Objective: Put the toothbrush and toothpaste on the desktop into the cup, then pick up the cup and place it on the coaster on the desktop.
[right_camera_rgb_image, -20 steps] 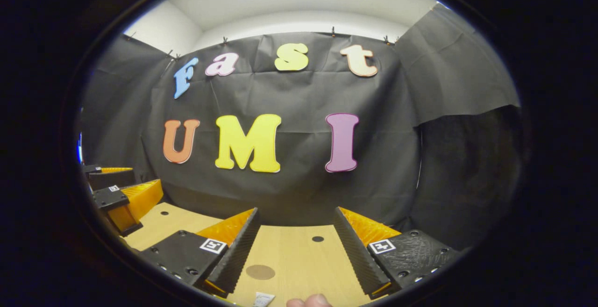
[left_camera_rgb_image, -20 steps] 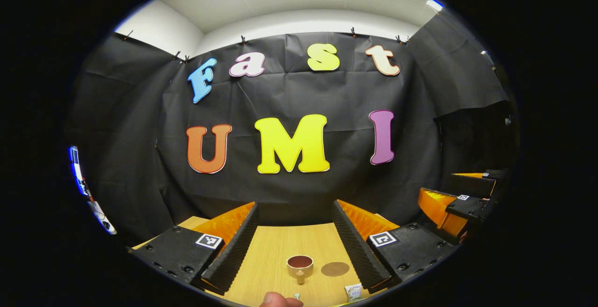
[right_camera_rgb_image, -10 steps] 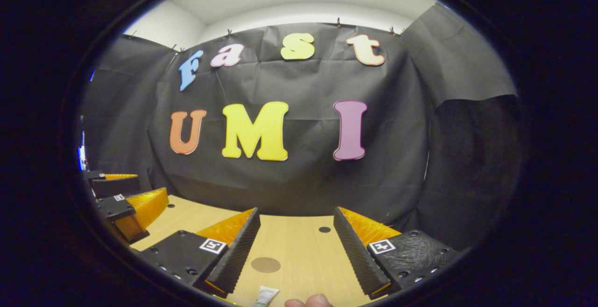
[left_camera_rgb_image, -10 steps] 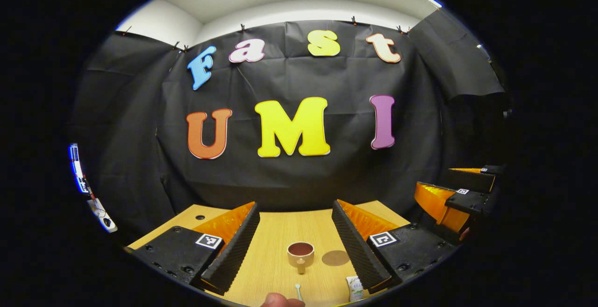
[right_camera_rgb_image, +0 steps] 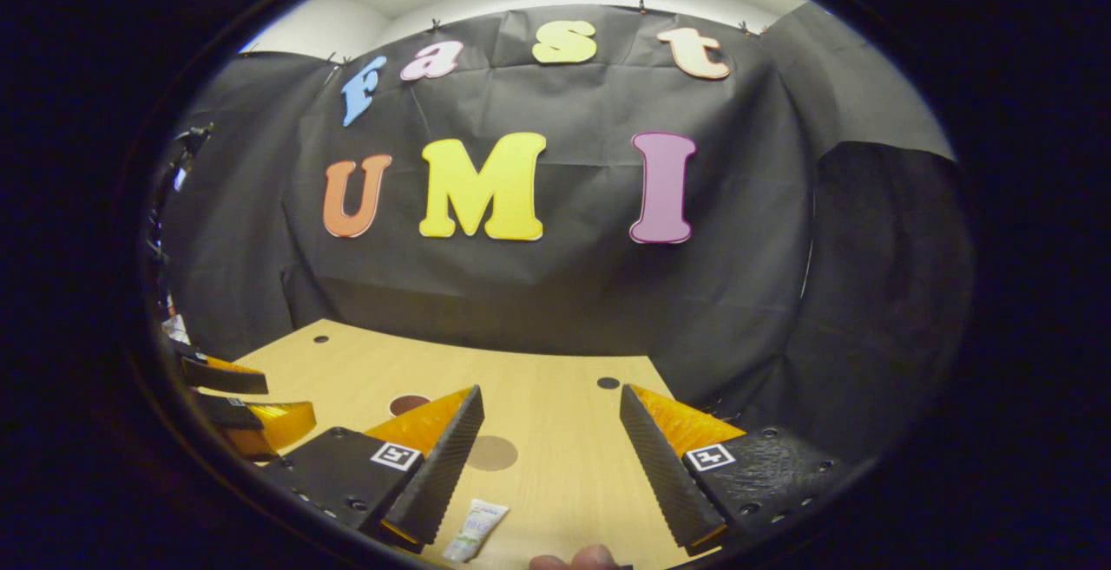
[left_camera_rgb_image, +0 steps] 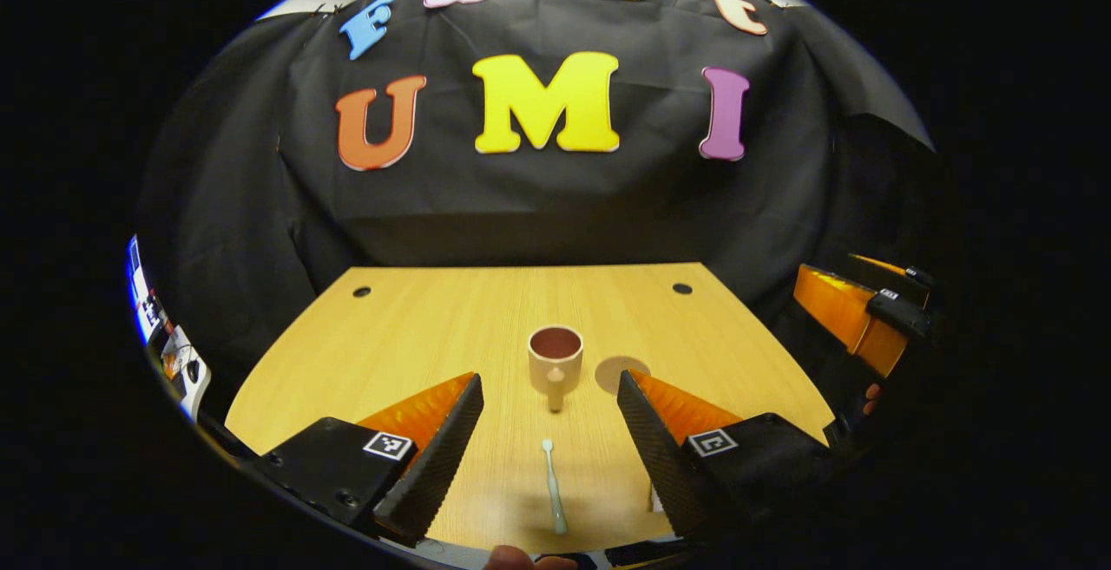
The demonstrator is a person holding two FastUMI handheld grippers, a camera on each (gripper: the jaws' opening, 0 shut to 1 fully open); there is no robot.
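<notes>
Left tongs (left_camera_rgb_image: 545,427): released, the two fingers set wide apart and grasping nothing, raised above the near part of the surface (left_camera_rgb_image: 417,336).
Right tongs (right_camera_rgb_image: 547,457): likewise released and grasping nothing; in the left gripper view they appear at the right edge, off to the side of the surface.
Toothbrush (left_camera_rgb_image: 552,488): lies flat on the surface between the left fingers, its head pointing toward the cup and its handle toward the near edge; it is outside the cup.
Toothpaste (right_camera_rgb_image: 474,528): a small tube lying flat near the front edge, just inside the left-hand finger in the right gripper view; it is also outside the cup.
Cup (left_camera_rgb_image: 555,355): stands upright on the bare surface beyond the toothbrush, handle turned toward the camera; the visible interior looks dark and holds neither item.
Coaster (left_camera_rgb_image: 614,372): a flat round disc just to the right of the cup, apart from it, partly hidden behind a finger in the left gripper view; nothing rests on it.
Done: none of the end conditions named in the task is met in these views.
Left: toothbrush into the cup, toothpaste into the cup, then the cup onto the coaster.
Likely next concern: the left tongs appear lined up with the toothbrush, a thin item lying flush, so a low, centred closing would seem necessary.
</notes>
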